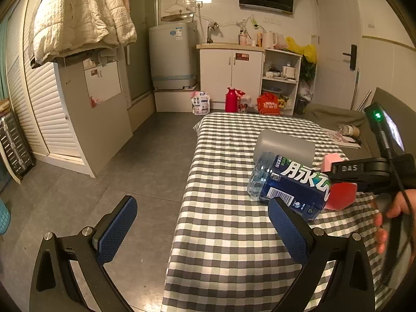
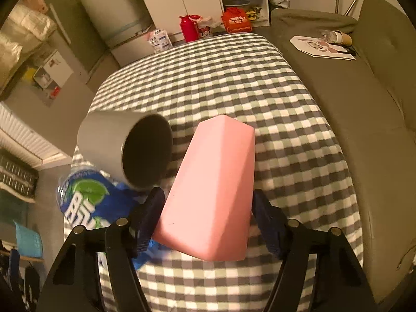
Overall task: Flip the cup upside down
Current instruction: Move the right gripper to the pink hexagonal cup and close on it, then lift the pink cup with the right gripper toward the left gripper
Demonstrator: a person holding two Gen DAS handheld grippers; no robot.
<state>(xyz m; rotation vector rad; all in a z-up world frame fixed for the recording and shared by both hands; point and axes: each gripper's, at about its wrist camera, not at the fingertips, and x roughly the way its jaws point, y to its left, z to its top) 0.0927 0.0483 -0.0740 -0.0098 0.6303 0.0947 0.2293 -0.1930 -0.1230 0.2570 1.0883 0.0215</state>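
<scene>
A pink faceted cup [image 2: 210,195] lies tilted between the fingers of my right gripper [image 2: 208,215], which is shut on it just above the checked tablecloth [image 2: 260,91]. In the left wrist view the pink cup [image 1: 338,195] shows in the right gripper [image 1: 358,174], its red inside facing the camera. My left gripper [image 1: 202,231] is open and empty at the table's left edge, short of the blue bottle [image 1: 291,184].
A grey cup [image 2: 127,145] lies on its side with its mouth toward the right gripper, touching the lying blue-labelled bottle [image 2: 85,202]. A green sofa [image 2: 364,104] with a paper cup and a card runs along the table's right side. Cabinets stand behind.
</scene>
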